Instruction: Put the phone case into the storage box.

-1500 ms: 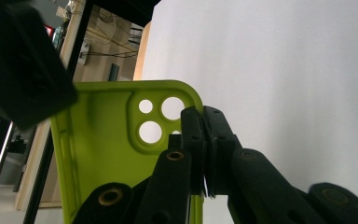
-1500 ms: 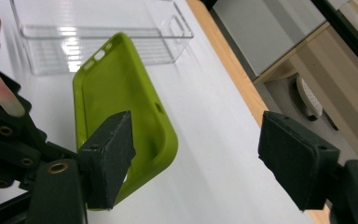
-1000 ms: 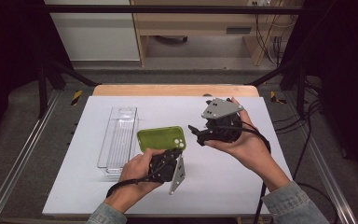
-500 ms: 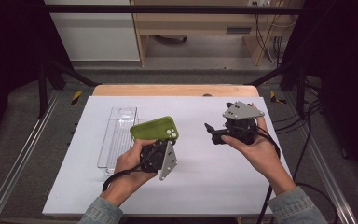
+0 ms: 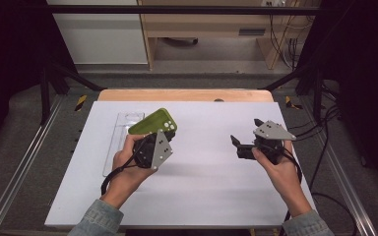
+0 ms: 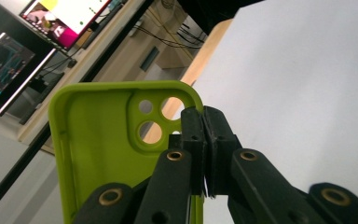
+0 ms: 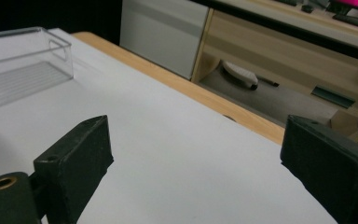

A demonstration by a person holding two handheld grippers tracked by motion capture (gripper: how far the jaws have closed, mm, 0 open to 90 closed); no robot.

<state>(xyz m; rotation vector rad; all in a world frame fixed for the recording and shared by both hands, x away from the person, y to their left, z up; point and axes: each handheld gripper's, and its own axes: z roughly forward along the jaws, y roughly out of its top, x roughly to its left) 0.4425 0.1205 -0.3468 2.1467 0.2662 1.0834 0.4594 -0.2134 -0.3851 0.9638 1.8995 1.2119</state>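
One clear tray (image 5: 124, 132) lies just beside the raised green case (image 5: 153, 122).

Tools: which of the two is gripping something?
The left tool: its jaws are shut on the edge of the green phone case. The right tool stands open with nothing between its jaws.

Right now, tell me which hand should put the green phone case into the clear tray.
Left. Its gripper already clamps the green phone case beside the clear tray; the right gripper stands open, farther away.
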